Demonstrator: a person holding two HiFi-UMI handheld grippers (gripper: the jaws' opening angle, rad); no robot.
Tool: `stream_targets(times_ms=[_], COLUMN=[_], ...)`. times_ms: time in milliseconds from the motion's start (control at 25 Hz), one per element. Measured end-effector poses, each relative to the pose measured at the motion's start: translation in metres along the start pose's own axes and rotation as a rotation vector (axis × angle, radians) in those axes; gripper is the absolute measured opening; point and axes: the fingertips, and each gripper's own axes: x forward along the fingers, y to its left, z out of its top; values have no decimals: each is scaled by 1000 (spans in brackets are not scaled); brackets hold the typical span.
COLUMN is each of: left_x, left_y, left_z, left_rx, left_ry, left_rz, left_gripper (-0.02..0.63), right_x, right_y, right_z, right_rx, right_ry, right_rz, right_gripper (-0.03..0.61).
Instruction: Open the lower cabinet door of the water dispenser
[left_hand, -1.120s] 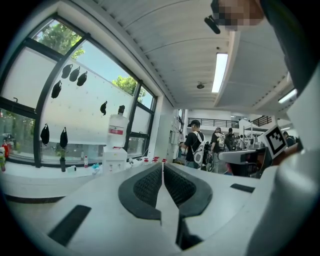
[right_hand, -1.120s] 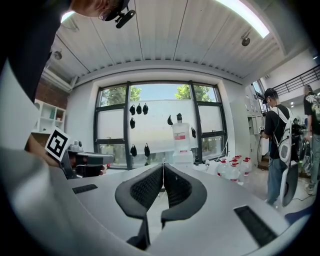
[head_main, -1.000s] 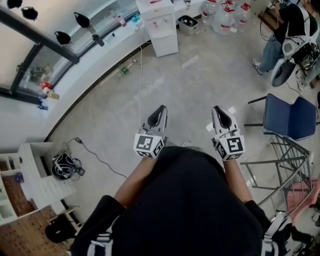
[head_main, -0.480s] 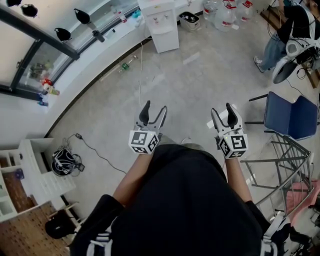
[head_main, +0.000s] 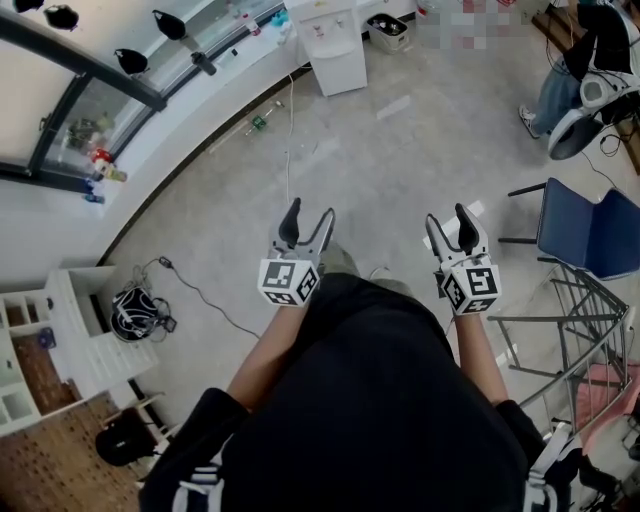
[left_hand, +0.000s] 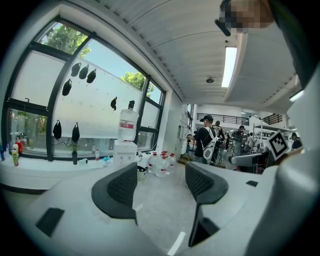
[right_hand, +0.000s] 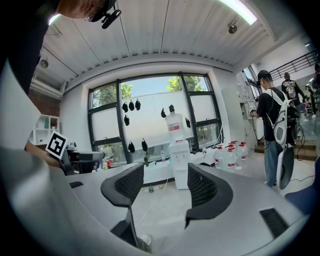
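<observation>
The white water dispenser (head_main: 335, 45) stands far off by the window wall, at the top of the head view, its lower cabinet door (head_main: 338, 72) closed. Through the right gripper view the dispenser (right_hand: 179, 165) shows between the jaws, a bottle on top. It appears small at the left of the left gripper view, where the dispenser (left_hand: 125, 150) lies beyond the left jaw. My left gripper (head_main: 309, 213) and right gripper (head_main: 449, 218) hover in front of the person's body, both open and empty, well short of the dispenser.
A blue chair (head_main: 585, 235) and a metal rack (head_main: 560, 340) stand at the right. A seated person (head_main: 575, 70) is at the top right. Several water jugs (right_hand: 227, 155) sit beside the dispenser. A cable (head_main: 290, 130) runs across the floor. White shelves (head_main: 60, 340) stand at the left.
Both grippers' jaws went from shut to open. The dispenser has slid toward the top edge of the head view, and both hands sit slightly lower in it.
</observation>
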Motion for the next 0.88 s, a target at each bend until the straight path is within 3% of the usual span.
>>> stream_targets(times_ms=[400, 880], left_x=[21, 133], left_y=[35, 121], left_z=[3, 22], left_rx=[-7, -78], left_ry=[19, 18], left_rz=[-3, -14], left_gripper=[279, 279], right_x=[38, 152], right_y=[2, -21], right_z=[-4, 15], right_rx=[6, -27], right_ry=[30, 127], right_rz=[1, -27], right_gripper=[241, 241])
